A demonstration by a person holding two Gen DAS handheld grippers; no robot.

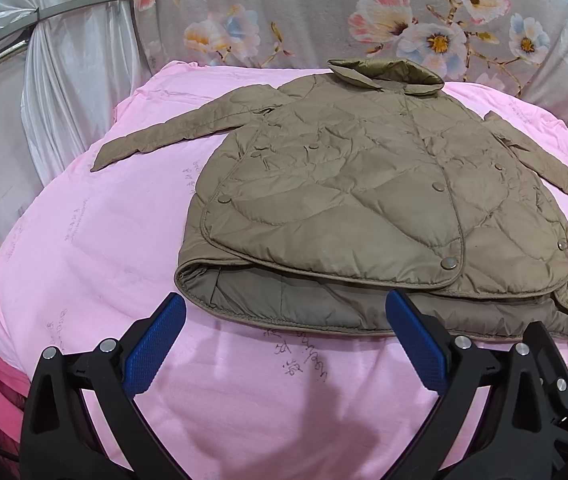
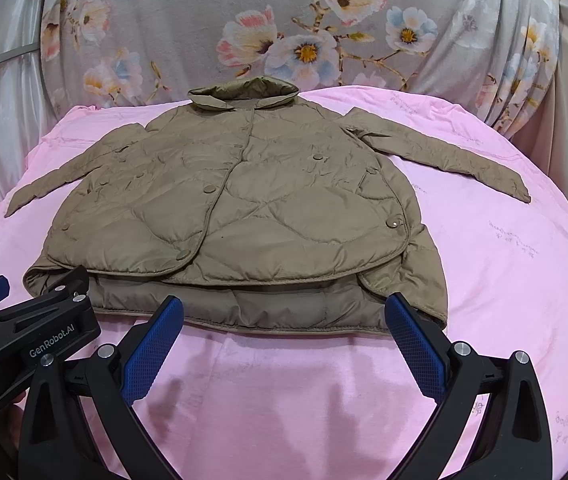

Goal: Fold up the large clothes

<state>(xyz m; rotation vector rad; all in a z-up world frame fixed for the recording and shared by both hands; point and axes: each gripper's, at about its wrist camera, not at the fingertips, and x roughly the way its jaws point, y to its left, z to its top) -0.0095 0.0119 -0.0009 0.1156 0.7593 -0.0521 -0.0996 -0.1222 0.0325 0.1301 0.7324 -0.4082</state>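
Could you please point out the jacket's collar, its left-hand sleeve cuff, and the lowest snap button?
collar [image 2: 244, 94], right wrist view, middle of collar.
sleeve cuff [image 1: 102, 158], left wrist view, sleeve's end.
snap button [image 1: 449, 263], left wrist view, button's face.

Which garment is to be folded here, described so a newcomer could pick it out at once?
Start at the pink sheet that covers the surface in front of the flowered grey cloth. In the middle of the sheet lies the quilted jacket, front up, collar far, both sleeves spread outward. It is the only khaki-brown, snap-buttoned thing there; the other fabrics are pink or floral.
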